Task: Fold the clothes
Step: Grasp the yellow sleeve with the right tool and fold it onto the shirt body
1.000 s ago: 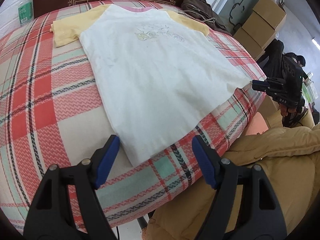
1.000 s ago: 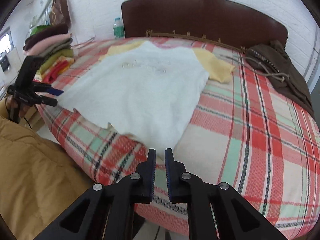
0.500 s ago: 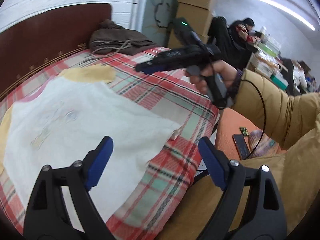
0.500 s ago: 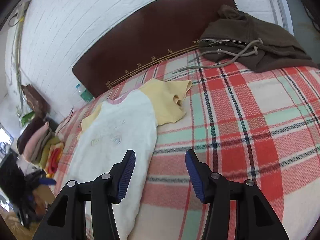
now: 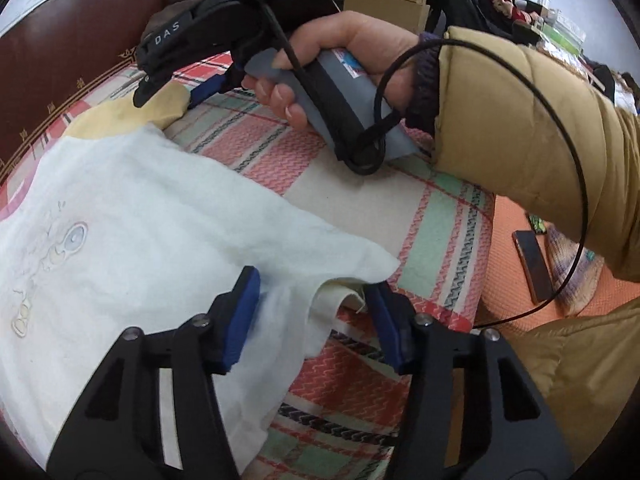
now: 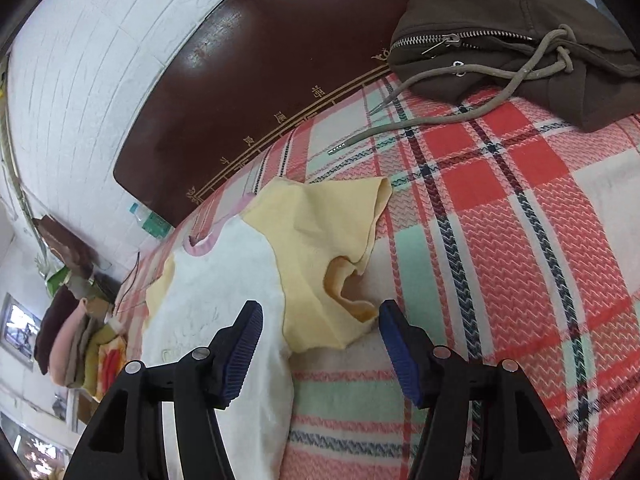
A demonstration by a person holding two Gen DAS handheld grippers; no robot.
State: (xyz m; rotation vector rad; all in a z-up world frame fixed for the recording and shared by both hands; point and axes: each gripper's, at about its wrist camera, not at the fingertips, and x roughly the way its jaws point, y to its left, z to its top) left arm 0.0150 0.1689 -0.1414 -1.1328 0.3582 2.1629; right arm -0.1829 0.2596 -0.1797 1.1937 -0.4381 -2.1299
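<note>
A white T-shirt (image 5: 132, 216) with yellow sleeves and a pink collar lies flat on the plaid bed. My left gripper (image 5: 316, 316) is open, its jaws straddling the shirt's bottom right hem corner (image 5: 340, 292), low over the cloth. My right gripper (image 6: 320, 340) is open, its jaws on either side of the yellow right sleeve (image 6: 328, 240) near the armpit. The right gripper also shows in the left wrist view (image 5: 168, 92), held in a hand over the sleeve. Neither gripper has closed on the fabric.
The plaid blanket (image 6: 500, 240) covers the bed, with a dark wooden headboard (image 6: 280, 64) behind. A brown hoodie (image 6: 512, 36) lies at the head end. Folded clothes (image 6: 80, 340) are stacked beside the bed. An orange stool with a phone (image 5: 532, 268) stands by the bed edge.
Both grippers have come down closer to the shirt: the left onto the hem corner, the right onto the yellow sleeve. The right gripper had opened from shut a second ago.
</note>
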